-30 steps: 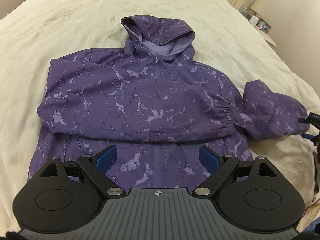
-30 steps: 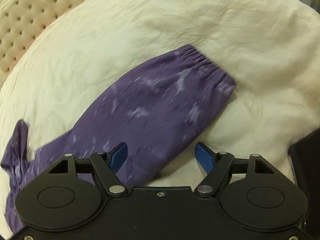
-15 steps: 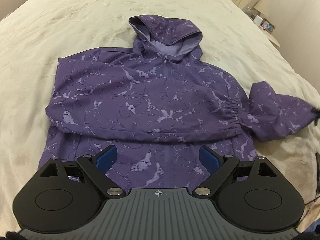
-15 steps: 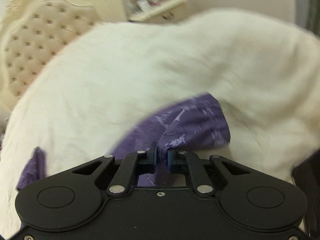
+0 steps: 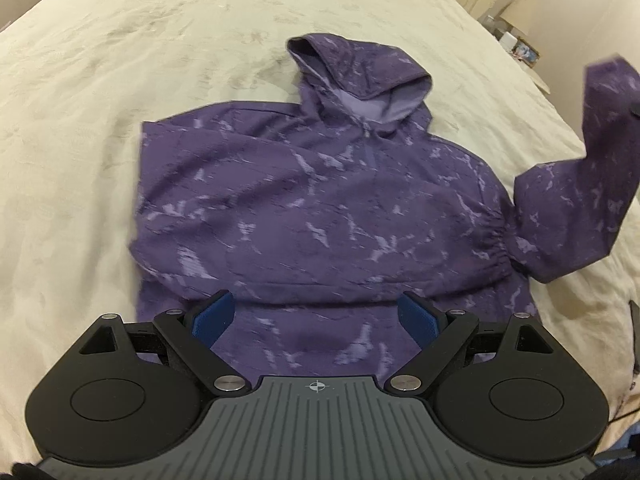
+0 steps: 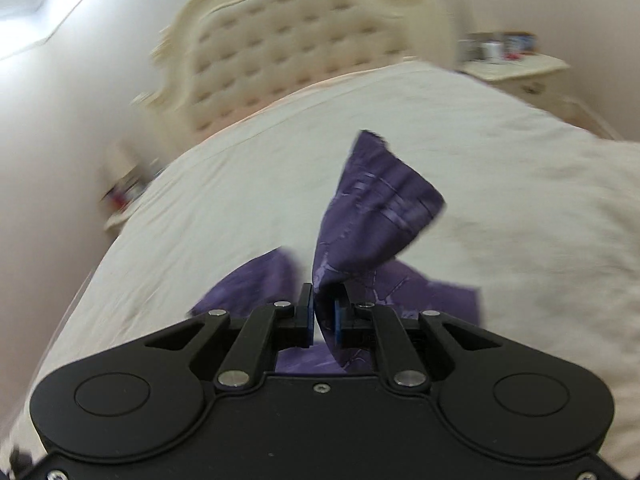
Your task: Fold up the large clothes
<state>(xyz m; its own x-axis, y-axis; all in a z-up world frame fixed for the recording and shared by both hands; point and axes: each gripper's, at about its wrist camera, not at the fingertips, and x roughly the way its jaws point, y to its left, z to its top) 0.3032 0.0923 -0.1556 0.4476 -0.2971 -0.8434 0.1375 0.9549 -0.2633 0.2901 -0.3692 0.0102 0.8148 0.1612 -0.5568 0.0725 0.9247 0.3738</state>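
Note:
A purple marbled hooded jacket (image 5: 320,208) lies front-up on the cream bedspread (image 5: 120,60), hood (image 5: 360,76) pointing away. One sleeve lies folded across its chest. My left gripper (image 5: 316,316) hovers open above the jacket's hem with nothing between its blue pads. The other sleeve (image 5: 600,152) rises off the bed at the right edge of the left wrist view. My right gripper (image 6: 323,312) is shut on that sleeve's cuff (image 6: 376,216), which sticks up beyond the fingers above the bed.
A tufted cream headboard (image 6: 288,48) stands at the bed's far end, with small bedside tables (image 6: 516,64) on either side holding small items. The bedspread (image 6: 520,184) stretches wide around the jacket. Shelves and a wall (image 5: 560,20) sit to the right of the bed.
My right gripper closed on the sleeve's cuff and lifted it off the bed, tilting upward toward the headboard. The left gripper drifted left, so the jacket sits further right in its view.

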